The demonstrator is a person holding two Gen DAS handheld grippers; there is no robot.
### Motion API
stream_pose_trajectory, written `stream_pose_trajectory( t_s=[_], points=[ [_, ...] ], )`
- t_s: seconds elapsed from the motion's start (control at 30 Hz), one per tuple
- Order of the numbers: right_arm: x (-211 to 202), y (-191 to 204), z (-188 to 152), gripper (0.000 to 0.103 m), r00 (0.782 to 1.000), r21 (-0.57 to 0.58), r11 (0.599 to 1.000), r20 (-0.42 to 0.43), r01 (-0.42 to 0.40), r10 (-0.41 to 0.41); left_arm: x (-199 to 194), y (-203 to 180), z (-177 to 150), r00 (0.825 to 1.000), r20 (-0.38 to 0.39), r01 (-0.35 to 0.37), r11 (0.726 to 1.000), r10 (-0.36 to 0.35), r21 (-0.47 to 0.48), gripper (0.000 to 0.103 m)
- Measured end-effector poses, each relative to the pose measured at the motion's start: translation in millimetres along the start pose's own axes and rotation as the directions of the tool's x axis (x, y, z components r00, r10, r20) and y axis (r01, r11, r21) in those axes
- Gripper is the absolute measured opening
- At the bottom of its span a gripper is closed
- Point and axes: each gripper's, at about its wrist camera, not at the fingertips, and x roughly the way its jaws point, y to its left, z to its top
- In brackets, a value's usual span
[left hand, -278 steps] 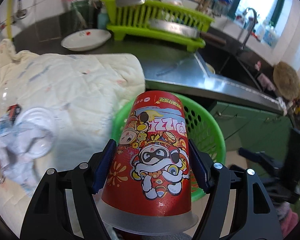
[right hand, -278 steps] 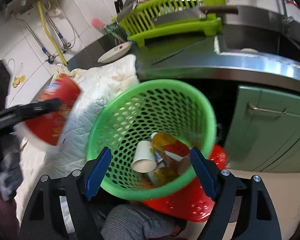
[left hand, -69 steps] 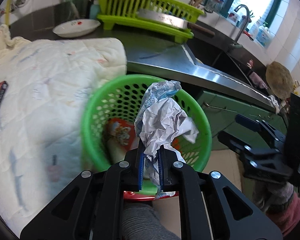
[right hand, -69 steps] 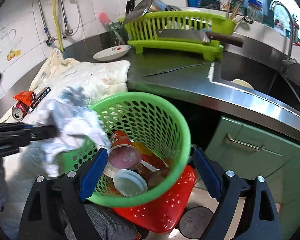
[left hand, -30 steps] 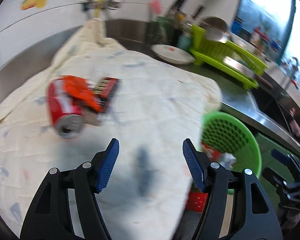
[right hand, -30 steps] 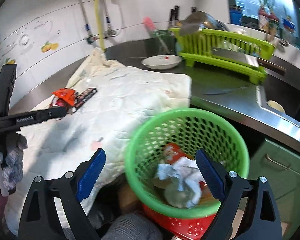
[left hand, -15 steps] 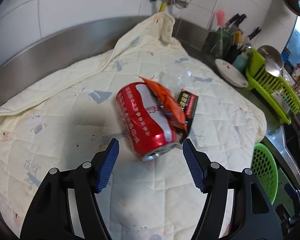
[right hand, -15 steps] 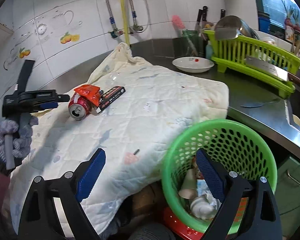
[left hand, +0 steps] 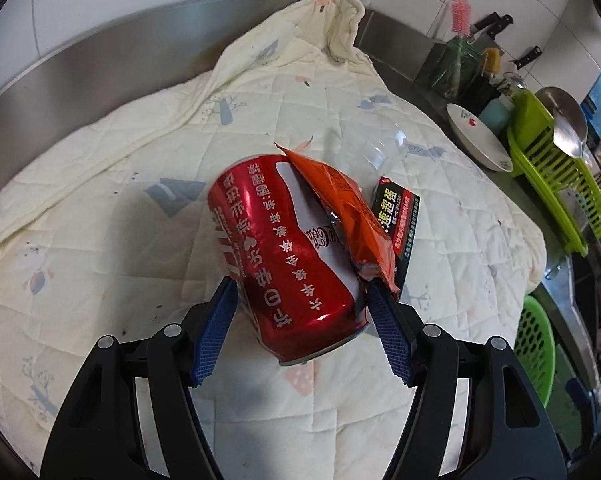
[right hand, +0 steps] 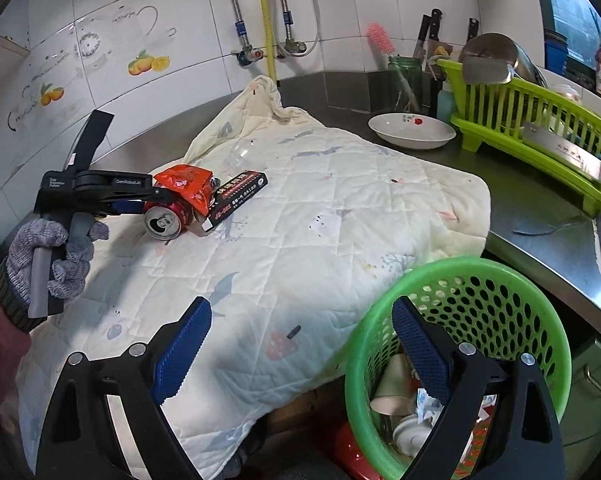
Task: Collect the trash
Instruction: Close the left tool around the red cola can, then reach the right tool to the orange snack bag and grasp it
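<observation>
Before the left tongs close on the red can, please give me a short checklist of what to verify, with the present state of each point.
1. Red can lies between the two pads of the left tongs: ok.
2. Left tongs already gripping the can: not ok, the pads stand beside it, open.
3. Orange wrapper apart from the can: not ok, it lies against the can, by the right pad.
4. Black box outside the grip: ok, it lies beyond the wrapper.
5. Green basket has room: ok, trash lies only at its bottom.
6. Right tongs free: ok, open, holding nothing.
7. Can is empty: cannot tell.
</observation>
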Motion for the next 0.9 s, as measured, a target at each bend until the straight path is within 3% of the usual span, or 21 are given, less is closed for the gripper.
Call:
stream_pose_trajectory(
  t_s=[0.17, 0.3, 0.57, 0.63, 0.67, 0.9],
  points=[
    [6.6, 4.4, 5.3, 0.089, 1.000, -0.015, 1.000, -0.005, -0.006, 0.006, 8.2, 2.3, 6.4, 1.000, -0.022, 0.020, 1.000, -0.020, -0.018, 0.076],
    [11.5, 8.0, 8.6, 0.089, 1.000, -0.023, 1.000, -0.009, -0.013, 0.012, 11.8, 3.6, 8.7, 1.000, -0.020, 0.010, 1.000, -0.010, -0.012, 0.076],
    [22.3, 15.2, 11.3, 0.089, 0.999, -0.045, 0.999, -0.028, -0.022, 0.020, 22.7, 10.0, 20.1, 0.998, -0.033, 0.055, 0.996, -0.057, -0.064, 0.076],
    [25.1, 17.1, 12.5, 0.089, 0.999, -0.052, 0.998, -0.033, -0.024, 0.023, 25.3, 11.2, 22.2, 0.998, -0.033, 0.057, 0.996, -0.060, -0.074, 0.074],
    [27.1, 17.9, 13.3, 0.089, 0.999, -0.055, 0.998, -0.036, -0.026, 0.024, 26.9, 11.6, 22.7, 0.998, -0.034, 0.052, 0.996, -0.055, -0.074, 0.067],
    [40.3, 24.6, 21.2, 0.089, 0.997, -0.057, 0.997, -0.054, -0.061, 0.058, 16.4, 23.7, 15.1, 0.997, -0.016, 0.078, 0.995, -0.079, -0.070, 0.064]
  ],
)
